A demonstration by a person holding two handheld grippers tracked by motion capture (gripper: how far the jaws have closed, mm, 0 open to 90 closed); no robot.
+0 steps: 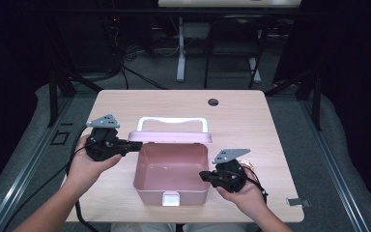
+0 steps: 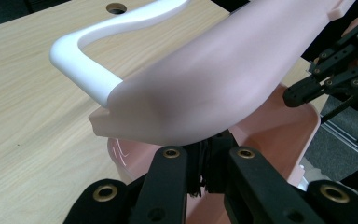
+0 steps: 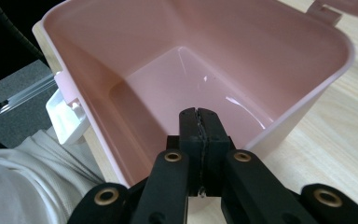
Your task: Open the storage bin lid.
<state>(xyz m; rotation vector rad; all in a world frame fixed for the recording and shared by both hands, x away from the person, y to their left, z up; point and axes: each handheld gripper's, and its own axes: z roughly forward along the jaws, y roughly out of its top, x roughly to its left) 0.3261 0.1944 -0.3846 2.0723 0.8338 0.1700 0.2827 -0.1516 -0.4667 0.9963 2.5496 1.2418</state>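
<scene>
On the pale wooden table (image 1: pixel 251 104), right in front of me, stands the pink box (image 1: pixel 170 186) with its lid (image 1: pixel 170 137) swung up and back. My left gripper (image 1: pixel 134 146) holds that lid by its left corner: in the left gripper view the jaws are pinched together right under the lid's curved edge (image 2: pixel 200 88), and the edge seems nipped between the pads, though the lid hides the very tips. I judge this grip is what keeps the lid open so the inside stays reachable.

My right gripper (image 1: pixel 204 176) sits at the box's right wall, jaws pressed fully together with nothing between them. In the right gripper view the closed tips (image 3: pixel 199 122) hover just over the near rim, pointing down into the box. Shut and empty like that, it looks to me like a hand either steadying the box or ready to push against it, not one about to pick anything up.

The box itself is soft pink plastic, roughly square with rounded corners, glossy inside; its floor (image 3: pixel 191 79) catches a few light streaks and holds nothing. A white clasp (image 1: pixel 170 199) sits at the middle of the near wall, and a white handle (image 1: pixel 172 121) arches from the top of the lid, now lying toward the far side of the table. The box is near my edge of the table, roughly centred between my two hands.
</scene>
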